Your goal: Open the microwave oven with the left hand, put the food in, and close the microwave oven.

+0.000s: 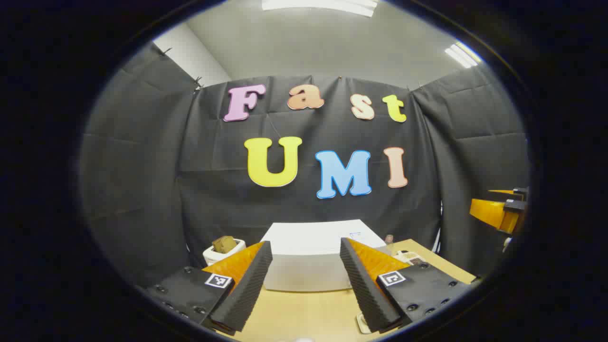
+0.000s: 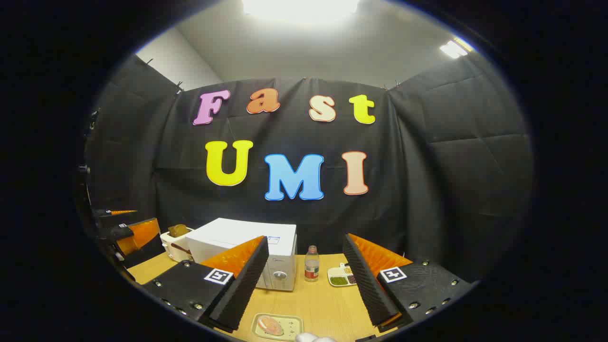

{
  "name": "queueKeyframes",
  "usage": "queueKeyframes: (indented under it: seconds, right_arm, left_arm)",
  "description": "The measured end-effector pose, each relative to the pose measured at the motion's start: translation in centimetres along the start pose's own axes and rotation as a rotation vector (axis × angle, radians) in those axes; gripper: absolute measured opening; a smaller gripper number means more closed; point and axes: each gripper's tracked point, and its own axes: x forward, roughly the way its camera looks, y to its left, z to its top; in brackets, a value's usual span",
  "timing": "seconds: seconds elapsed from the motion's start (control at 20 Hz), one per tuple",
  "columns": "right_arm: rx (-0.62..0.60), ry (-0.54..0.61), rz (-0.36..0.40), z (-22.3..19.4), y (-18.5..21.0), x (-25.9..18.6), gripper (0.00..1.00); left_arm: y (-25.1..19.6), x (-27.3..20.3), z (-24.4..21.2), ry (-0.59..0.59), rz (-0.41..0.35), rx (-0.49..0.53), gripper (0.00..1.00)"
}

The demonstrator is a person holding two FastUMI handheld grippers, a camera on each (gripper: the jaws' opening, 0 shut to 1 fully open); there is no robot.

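While both grippers are hovering above the wooden table (image 1: 304, 313), the microwave oven (image 1: 311, 259) is sitting closed at the back of it, against the black booth wall, and serves as the landmark for everything else. Going first through the left gripper view, the left gripper (image 1: 304, 289) is pointing straight at the microwave oven, with its fingers spread wide and framing the white box between them; nothing is being held and neither finger is touching the oven. Just to the left of the microwave oven, a white toaster (image 1: 223, 251) is standing with a brown slice of bread (image 1: 224, 243) poking out of its top. To the right of the microwave oven, a small bottle (image 1: 389, 239) and part of a divided dish (image 1: 409, 258) are peeking out behind the right-hand finger, and well off to the right the other gripper is showing at the edge. Moving to the right gripper view, the right gripper (image 2: 304, 289) is hanging in front of the microwave oven (image 2: 247, 254) and to its right, fingers likewise parted wide and gripping nothing. The food (image 2: 270, 325), a pinkish piece, is lying on a pale tray (image 2: 290, 327) on the table in front of the microwave oven, below and between the open fingers. Just to the right of the oven, the bottle (image 2: 311, 263) is standing upright, and beyond it the divided dish (image 2: 342, 276) is holding green and brown fillings. To the left of the oven the toaster (image 2: 175, 243) is standing, with the left gripper (image 2: 121, 225) showing farther left.
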Motion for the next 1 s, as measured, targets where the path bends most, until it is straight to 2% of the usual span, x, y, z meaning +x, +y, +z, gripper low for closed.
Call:
queueKeyframes:
  seconds: [0.05, 0.7, 0.85, 1.0]
  right_arm:
    - [-0.003, 0.0, -0.001, 0.0, 0.0, 0.1, 0.96]
    - [0.013, 0.026, 0.001, -0.3, 0.3, 0.1, 0.96]
    - [0.049, 0.04, 0.015, 0.2, 0.7, 0.0, 0.97]
    - [0.036, 0.042, -0.005, 1.0, -0.2, -0.1, 0.96]
  left_arm:
    - [0.0, -0.1, -0.1, 0.003, -0.003, -0.003, 0.97]
    - [-0.1, 0.8, -0.9, -0.006, -0.012, 0.019, 0.96]
    - [-0.9, 2.1, -2.8, -0.02, -0.029, 0.063, 0.98]
    - [-3.7, 3.9, -6.3, -0.023, -0.076, 0.085, 0.98]
